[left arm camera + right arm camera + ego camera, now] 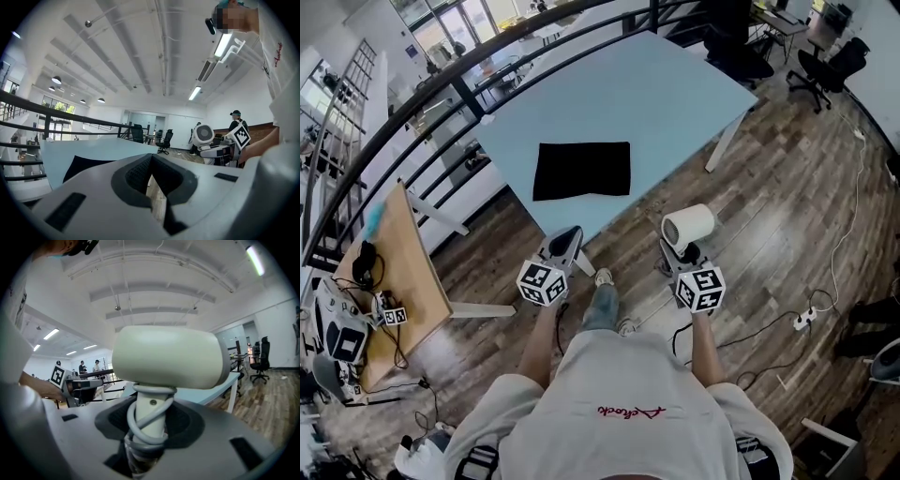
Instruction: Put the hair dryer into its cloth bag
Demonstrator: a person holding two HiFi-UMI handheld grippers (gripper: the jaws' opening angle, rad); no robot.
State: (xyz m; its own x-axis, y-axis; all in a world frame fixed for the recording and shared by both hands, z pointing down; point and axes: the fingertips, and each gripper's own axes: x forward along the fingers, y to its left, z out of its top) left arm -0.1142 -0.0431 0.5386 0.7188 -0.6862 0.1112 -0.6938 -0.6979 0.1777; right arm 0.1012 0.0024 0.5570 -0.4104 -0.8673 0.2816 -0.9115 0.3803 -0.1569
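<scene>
Left gripper (151, 159): jaws fully together, nothing between them. Pads are dark grey with a fine ribbed grid texture; the housing is smooth light-grey plastic.

Right gripper (149, 420): jaws clamped on the handle of the hair dryer (166, 357). Dryer is off-white, matte, with a short fat cylindrical barrel across the top of a round handle that has one small screw in it. A grey cord (146, 426) is looped round the handle a few turns, right at the pads. From the left gripper view the barrel end shows a round radial-slot grille.

Cloth bag (582, 170): flat black rectangle of soft-looking fabric, lying alone on the light-blue table (666, 94), which has a smooth top. Both my grippers hang short of the table's near corner, over the wood-plank floor (787, 216), so the dryer is well apart from the bag.

Writing: black-and-white square markers on both marker cubes (543, 282); red script on the white shirt (630, 412), too small to read.
</scene>
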